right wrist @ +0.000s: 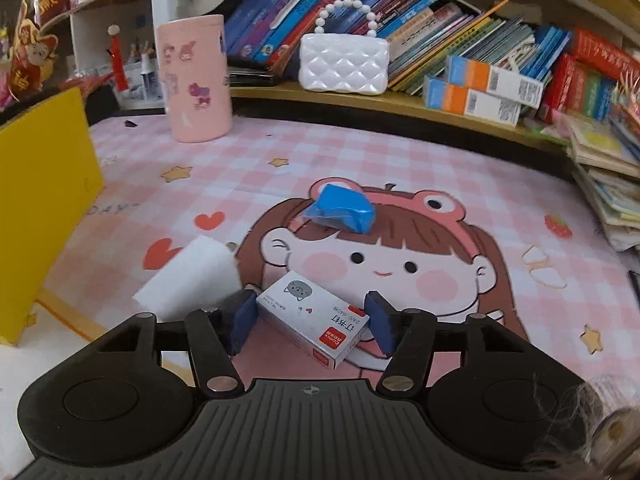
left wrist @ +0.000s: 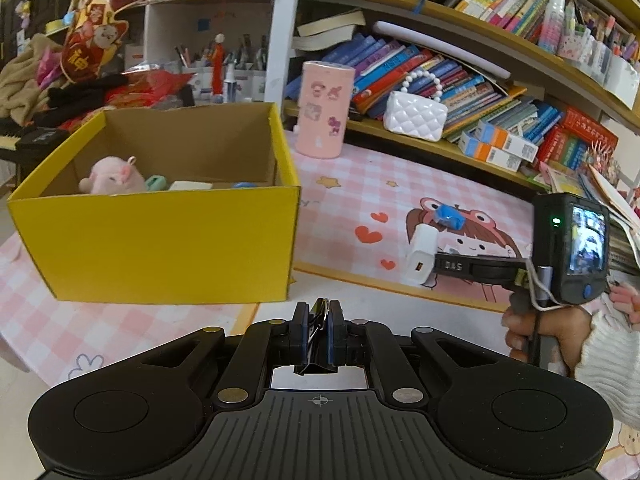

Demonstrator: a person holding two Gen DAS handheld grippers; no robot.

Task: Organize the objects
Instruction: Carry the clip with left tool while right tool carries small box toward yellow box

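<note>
Left gripper (left wrist: 319, 320): your jaws are pressed together on a black binder clip (left wrist: 318, 334), its metal loops poking up between the pads.
Clip's place: it hangs in your grip just short of the yellow box (left wrist: 160, 240), below the box's near wall as the left wrist view shows it.
Right gripper (right wrist: 312, 322): your jaws stand apart on either side of the staple box (right wrist: 316, 318); whether the blue pads (right wrist: 244, 320) press on it you cannot tell from this view.
Staple box: small and white, with a grey cat face on top and a red label at its near end; it lies flat on the mat, skewed to your fingers.
White charger (right wrist: 192, 276): a plain white block just left of your right gripper's left finger; in the left wrist view it sits at that gripper's tip.
Blue wrapped item (right wrist: 344, 210): on the mat beyond the staple box, over the cartoon girl's hat.
Yellow box contents: a pink plush (left wrist: 114, 176) and a few small items along the floor.
Surface: pink checked mat (right wrist: 360, 152) with hearts, stars and a cartoon girl.
Room: a pink cylinder (right wrist: 196, 80) with stickers stands at the mat's far edge; a white quilted purse (right wrist: 344, 66) sits on a wooden shelf (right wrist: 360, 100) crowded with books.
</note>
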